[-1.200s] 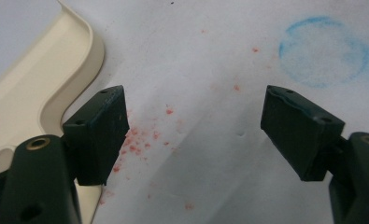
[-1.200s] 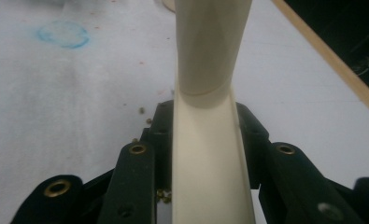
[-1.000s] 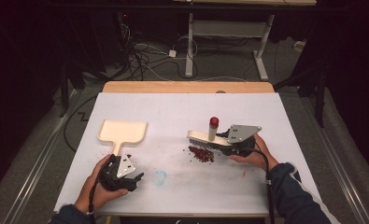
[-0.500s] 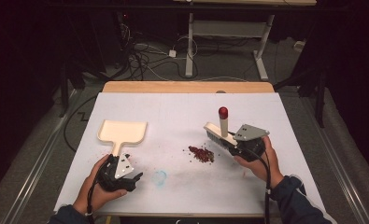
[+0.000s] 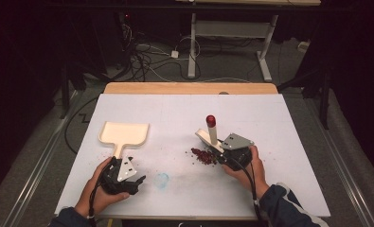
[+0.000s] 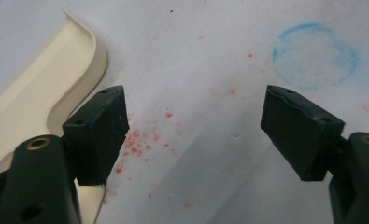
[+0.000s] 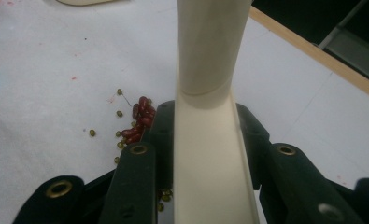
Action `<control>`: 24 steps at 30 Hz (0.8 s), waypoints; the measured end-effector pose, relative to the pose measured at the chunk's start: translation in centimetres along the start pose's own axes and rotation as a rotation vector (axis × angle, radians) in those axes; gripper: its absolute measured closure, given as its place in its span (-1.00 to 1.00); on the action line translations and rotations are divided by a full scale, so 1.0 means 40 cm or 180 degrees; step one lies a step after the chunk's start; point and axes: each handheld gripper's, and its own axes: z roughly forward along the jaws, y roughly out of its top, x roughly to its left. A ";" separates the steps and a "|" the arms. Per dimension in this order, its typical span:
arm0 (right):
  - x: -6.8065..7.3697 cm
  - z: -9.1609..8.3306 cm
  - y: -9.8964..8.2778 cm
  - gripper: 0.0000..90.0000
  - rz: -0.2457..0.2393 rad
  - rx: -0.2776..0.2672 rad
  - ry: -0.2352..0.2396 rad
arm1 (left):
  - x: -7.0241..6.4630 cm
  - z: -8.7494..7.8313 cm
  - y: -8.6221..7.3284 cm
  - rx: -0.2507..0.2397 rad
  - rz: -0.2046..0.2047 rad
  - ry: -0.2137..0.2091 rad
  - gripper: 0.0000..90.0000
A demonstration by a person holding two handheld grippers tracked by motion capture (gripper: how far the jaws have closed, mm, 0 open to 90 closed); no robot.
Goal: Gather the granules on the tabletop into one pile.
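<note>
The brush (image 5: 209, 134), a cream-coloured hand brush with a red-tipped handle pointing up, is clamped in the right gripper (image 5: 221, 152) toward the right half of the white table (image 5: 279, 118), nearer the front edge than the back. In the right gripper view the jaws are closed tight on either side of the brush's flat cream body (image 7: 210, 154), with its round handle rising between them. Just to the left of the brush lies a small pile of red beans (image 5: 202, 156) on the table, and the right gripper view shows a few small green beans (image 7: 92, 133) scattered around the red ones. The left gripper (image 5: 125, 182) rests on the table near the front left corner, held in the person's left hand (image 5: 95, 191); its jaws stand wide apart with nothing between them, over white surface speckled with red crumbs (image 6: 135, 142). A cream dustpan (image 5: 124, 135) lies flat just beyond the left gripper, its handle pointing toward the front edge. A faint blue ring mark (image 5: 162, 179) sits on the table between the two grippers, close to the front edge.
</note>
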 end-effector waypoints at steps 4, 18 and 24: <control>-0.003 -0.019 0.004 0.50 -0.0090 -0.0071 -0.0019 | 0.000 -0.003 0.000 -0.0010 -0.0011 0.0011 -0.50; 0.039 -0.062 0.040 0.50 0.0185 -0.0452 0.0600 | 0.007 -0.009 -0.002 -0.0038 -0.0054 0.0056 -0.50; 0.096 -0.019 0.038 0.50 0.0312 -0.0326 0.0989 | 0.010 -0.010 -0.006 -0.0033 -0.0071 0.0058 -0.50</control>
